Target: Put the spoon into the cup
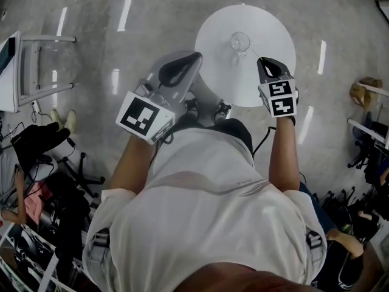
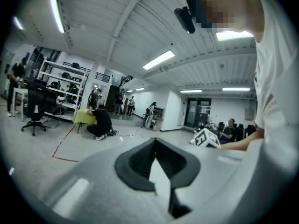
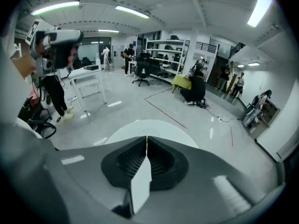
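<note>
Our left gripper (image 1: 196, 56) hangs at the left edge of the round white surface (image 1: 270, 26), jaws closed on nothing. The glass cup (image 1: 240, 41) stands upright mid-surface. Our right gripper (image 1: 261, 60) has its jaws closed on the spoon (image 1: 254, 52) (a thin sliver), tip beside the cup.

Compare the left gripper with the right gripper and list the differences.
The right gripper reaches over the white table beside the glass cup; the left gripper sits at the table's edge. The right gripper pinches a thin spoon; the left gripper holds nothing. Both have their jaws shut.
</note>
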